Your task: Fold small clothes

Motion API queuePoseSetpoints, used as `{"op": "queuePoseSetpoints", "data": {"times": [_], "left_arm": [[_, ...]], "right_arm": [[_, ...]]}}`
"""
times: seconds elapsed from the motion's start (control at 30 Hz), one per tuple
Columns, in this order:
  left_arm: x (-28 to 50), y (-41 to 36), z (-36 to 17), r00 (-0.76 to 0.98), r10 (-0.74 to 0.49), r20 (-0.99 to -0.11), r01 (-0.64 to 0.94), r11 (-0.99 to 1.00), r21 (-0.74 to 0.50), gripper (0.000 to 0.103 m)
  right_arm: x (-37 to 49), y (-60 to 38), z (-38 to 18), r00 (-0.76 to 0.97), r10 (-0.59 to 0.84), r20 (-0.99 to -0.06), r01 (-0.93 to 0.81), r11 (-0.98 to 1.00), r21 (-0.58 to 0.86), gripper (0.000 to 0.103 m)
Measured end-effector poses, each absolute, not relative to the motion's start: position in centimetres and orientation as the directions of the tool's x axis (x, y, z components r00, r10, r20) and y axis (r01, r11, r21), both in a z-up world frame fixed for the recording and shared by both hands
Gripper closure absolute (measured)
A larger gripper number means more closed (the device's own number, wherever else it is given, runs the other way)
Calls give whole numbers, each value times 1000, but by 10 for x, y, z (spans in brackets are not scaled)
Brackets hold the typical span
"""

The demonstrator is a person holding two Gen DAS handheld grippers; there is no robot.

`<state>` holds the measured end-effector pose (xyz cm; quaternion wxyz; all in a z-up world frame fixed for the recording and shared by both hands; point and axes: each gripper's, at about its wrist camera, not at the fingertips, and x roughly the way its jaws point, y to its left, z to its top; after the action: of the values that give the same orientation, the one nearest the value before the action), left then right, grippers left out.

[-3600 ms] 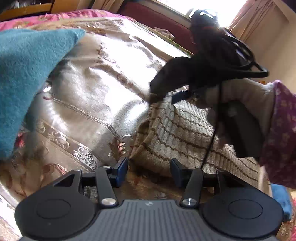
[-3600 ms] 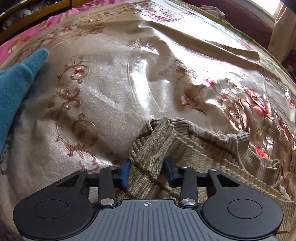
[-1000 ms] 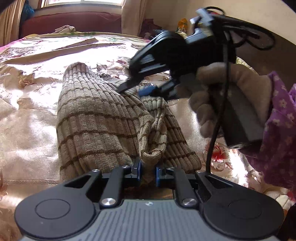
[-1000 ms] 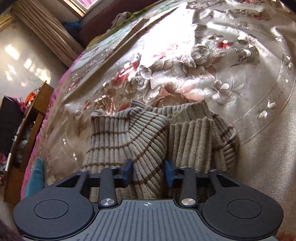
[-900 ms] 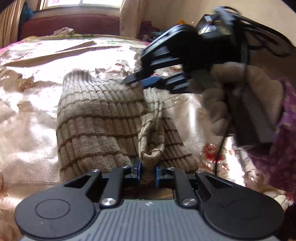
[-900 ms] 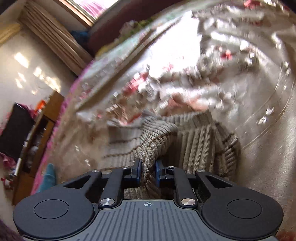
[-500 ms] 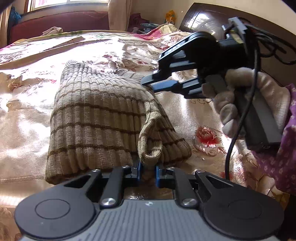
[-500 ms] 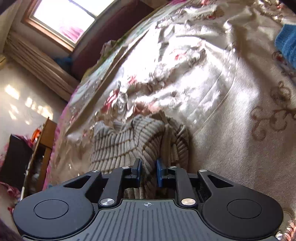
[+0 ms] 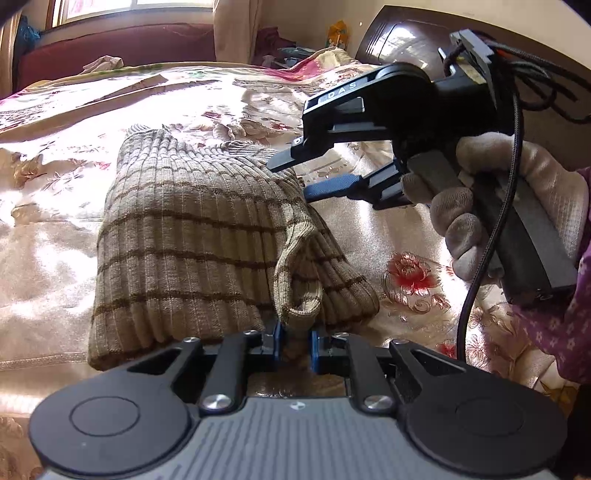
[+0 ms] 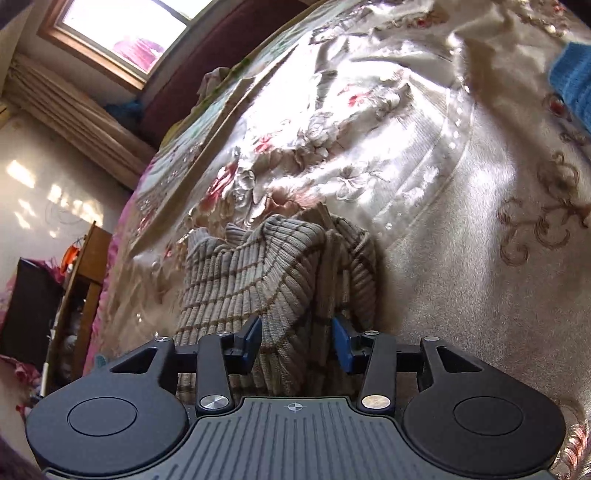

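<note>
We see a folded tan ribbed sweater with thin brown stripes lying on a bed covered by a shiny cream bedspread embroidered with red and gold flowers; the garment sits near the middle of the bed, its long folded body running away from the left wrist camera. Our left claw is pressed together on a rolled cuff at the sweater's near edge, the knit pinched between the two blue pads; the cuff stands up in a small loop just above the fingers. Our right claw comes in from the right side of that same view, held in a gloved hand with a purple patterned sleeve behind it and black cables trailing from the top; its fingers are spread, one above and one beside the far right edge of the sweater, and we cannot tell whether they touch the knit. From the right wrist camera, the right claw is likewise spread wide, with a ridge of the sweater lying between the blue pads but not gripped by them. A blue cloth shows at the upper right edge of the bedspread, well apart from the sweater; a window, curtains and a dark red headboard stand beyond the bed.
</note>
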<state>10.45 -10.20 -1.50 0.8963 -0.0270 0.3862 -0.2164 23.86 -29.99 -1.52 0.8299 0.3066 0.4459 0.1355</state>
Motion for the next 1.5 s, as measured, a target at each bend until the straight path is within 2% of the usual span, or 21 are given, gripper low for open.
{"op": "queuePoseSetpoints", "data": {"times": [0.4,0.47,0.5,0.67,0.77,0.93,1.0,1.07,1.23,1.37,1.5], "left_arm": [[102,-105,-13,612,-406,-679,378,904,-199,84],[103,-106,-10,616,-408,-674,385,902,-195,84],[103,-107,-6,619,-412,-669,387,901,-197,84],[106,-114,22,649,-457,-609,421,882,-213,84],[111,-131,23,639,-467,-611,462,868,-180,84],[118,-146,-13,558,-433,-708,465,870,-165,84],[112,-142,-11,570,-440,-694,477,865,-157,83],[110,-135,-5,556,-464,-690,490,853,-179,76],[104,-119,9,540,-523,-660,494,832,-254,65],[89,-103,15,537,-531,-656,495,828,-265,65],[87,-78,23,590,-481,-649,442,864,-239,64]], "right_arm": [[236,-292,-22,504,528,-684,11,788,616,61],[239,-290,-16,514,544,-663,-14,778,628,78],[240,-288,-12,516,552,-655,-29,776,631,81],[244,-284,19,554,589,-589,-128,759,639,85],[246,-291,25,581,570,-581,-133,771,623,85],[254,-298,-19,520,480,-707,-30,837,546,85],[249,-305,-24,527,506,-683,-13,808,589,81],[244,-310,-20,538,521,-662,-13,791,612,80],[217,-314,-2,567,503,-653,-55,814,579,79],[183,-312,11,553,535,-639,-129,813,568,67],[159,-299,7,501,566,-655,-208,813,543,66]]}}
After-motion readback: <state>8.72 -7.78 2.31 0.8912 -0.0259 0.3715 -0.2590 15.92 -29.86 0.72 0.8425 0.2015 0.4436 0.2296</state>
